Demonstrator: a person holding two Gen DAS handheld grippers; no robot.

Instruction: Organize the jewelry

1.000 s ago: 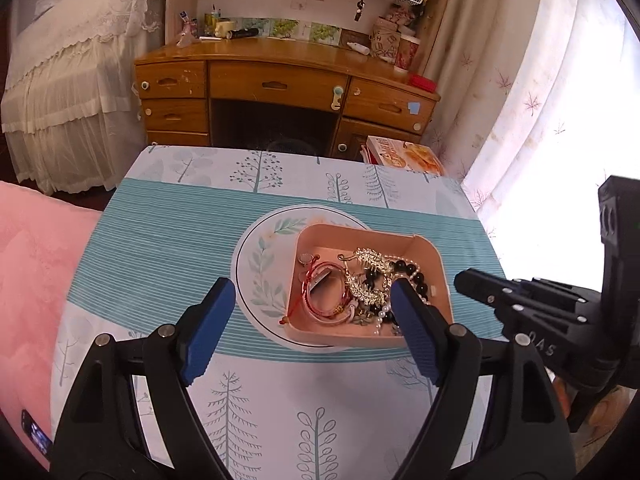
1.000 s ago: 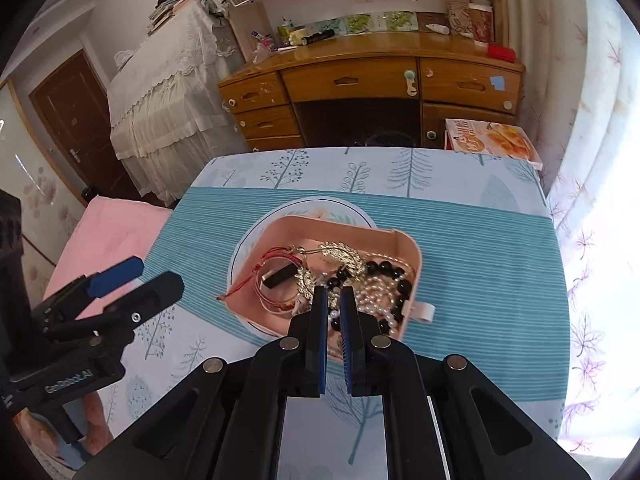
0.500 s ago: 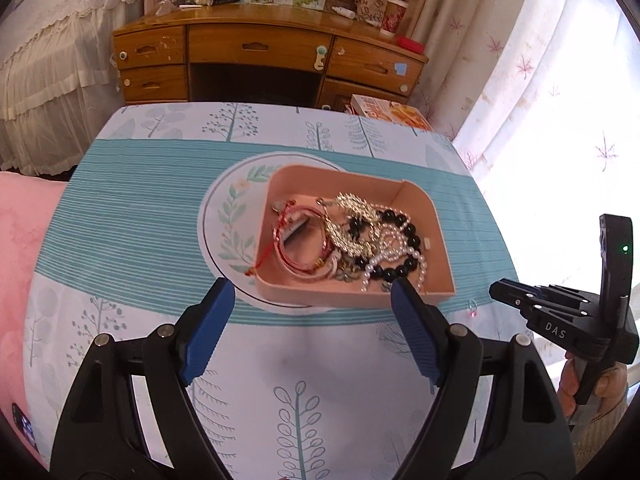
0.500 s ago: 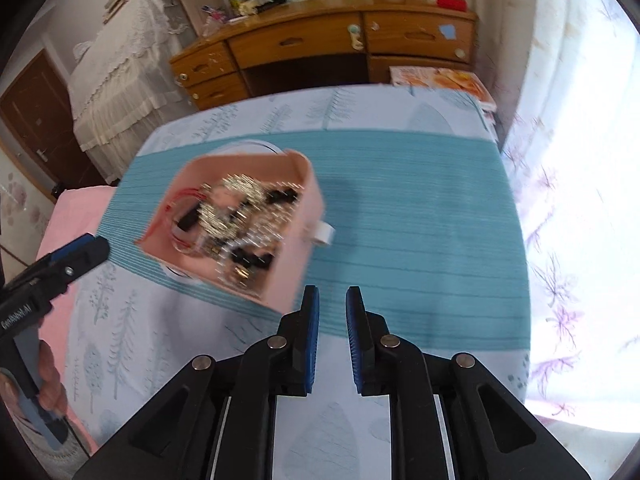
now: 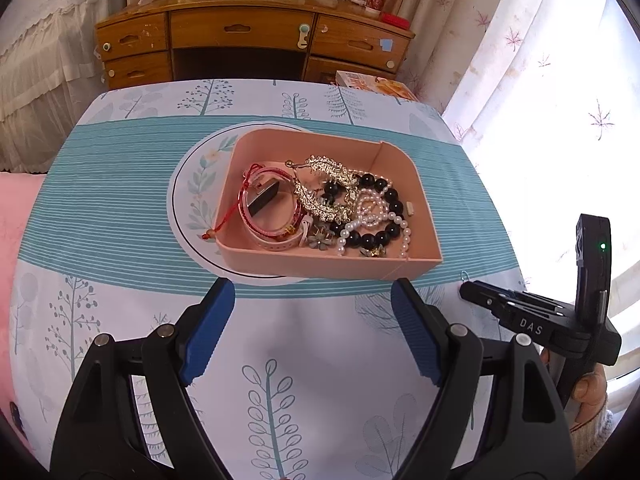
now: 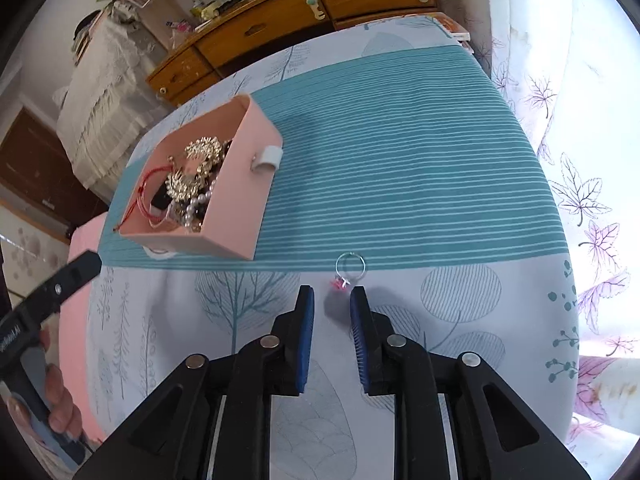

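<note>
A pink box point(image 5: 412, 184) point(image 6: 248, 196) stands on the cloth, heaped with jewelry: a red string bracelet point(image 5: 264, 208), a gold leaf chain point(image 5: 328, 188), black beads point(image 5: 384, 232) and pearls point(image 5: 372, 216). My left gripper point(image 5: 312, 300) hangs open just short of the box's near wall, nothing between its fingers. A thin silver ring with a pink stone point(image 6: 349, 270) lies on the cloth to the right of the box. My right gripper point(image 6: 331, 304) hovers just before the ring, its jaws opening, a narrow gap between them, and holds nothing. It also shows at the right point(image 5: 472, 294) in the left wrist view.
The box sits partly on a white round plate point(image 5: 192, 192) on a teal-striped tablecloth point(image 6: 400, 160). A wooden desk point(image 5: 248, 36) stands beyond the table's far edge, curtains point(image 5: 540, 80) to the right, a pink cushion point(image 6: 84, 320) to the left. A hand point(image 6: 60, 408) grips the left tool.
My right gripper swung right, away from over the box, and down to the ring, its jaws parting a little. My left gripper sank closer to the box, still open.
</note>
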